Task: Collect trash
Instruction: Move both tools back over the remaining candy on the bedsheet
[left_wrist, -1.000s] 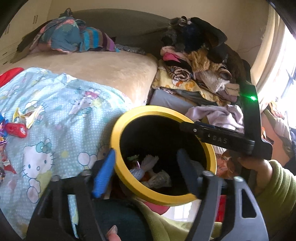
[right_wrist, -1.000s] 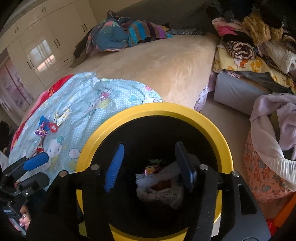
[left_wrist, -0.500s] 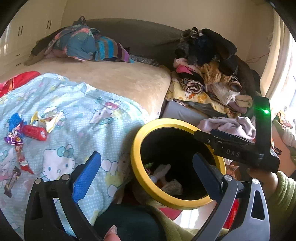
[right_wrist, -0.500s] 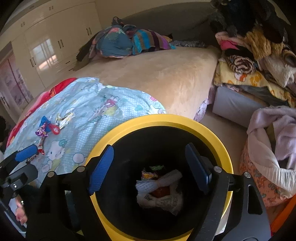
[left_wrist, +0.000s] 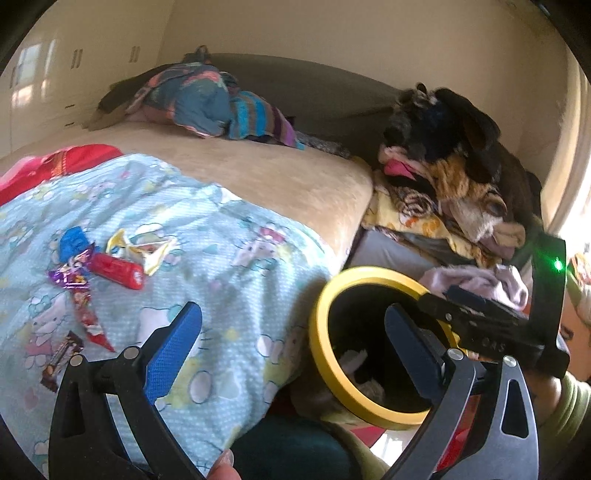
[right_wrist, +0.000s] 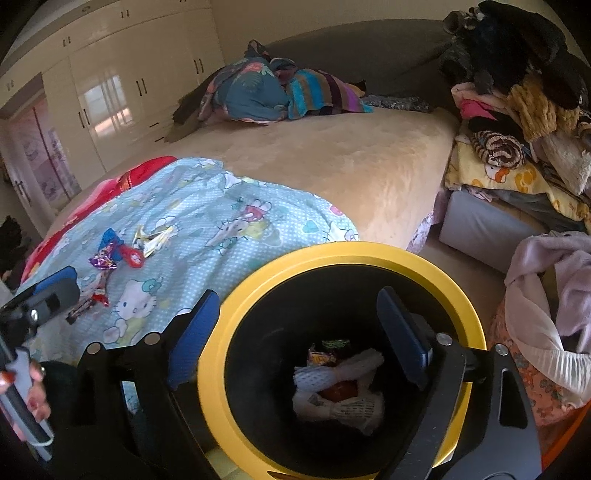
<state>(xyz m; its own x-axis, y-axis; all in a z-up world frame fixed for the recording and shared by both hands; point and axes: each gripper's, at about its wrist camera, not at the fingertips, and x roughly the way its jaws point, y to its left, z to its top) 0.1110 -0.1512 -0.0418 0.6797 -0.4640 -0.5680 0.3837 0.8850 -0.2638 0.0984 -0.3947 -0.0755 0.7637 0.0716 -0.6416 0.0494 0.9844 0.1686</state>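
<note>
A black bin with a yellow rim (right_wrist: 343, 254) stands beside the bed and holds crumpled paper and wrappers (right_wrist: 340, 387); it also shows in the left wrist view (left_wrist: 325, 314). Several wrappers lie on the light-blue Hello Kitty sheet: a red one (left_wrist: 118, 271), a blue one (left_wrist: 72, 240), a gold one (left_wrist: 147, 251), a purple one (left_wrist: 70, 277); they also show in the right wrist view (right_wrist: 122, 251). My left gripper (left_wrist: 291, 339) is open and empty, over the sheet's edge beside the bin. My right gripper (right_wrist: 295, 328) is open and empty above the bin's mouth.
A beige bed (right_wrist: 332, 162) carries a heap of colourful clothes (right_wrist: 273, 92) at its far end. A tall pile of clothes and blankets (right_wrist: 517, 110) stands at the right. A lilac garment (right_wrist: 554, 277) lies over a basket. White wardrobes (right_wrist: 103, 92) line the left wall.
Both grippers have opened wider. My left gripper has swung left, away from the bin and toward the wrappers on the sheet. My right gripper has risen slightly above the bin.
</note>
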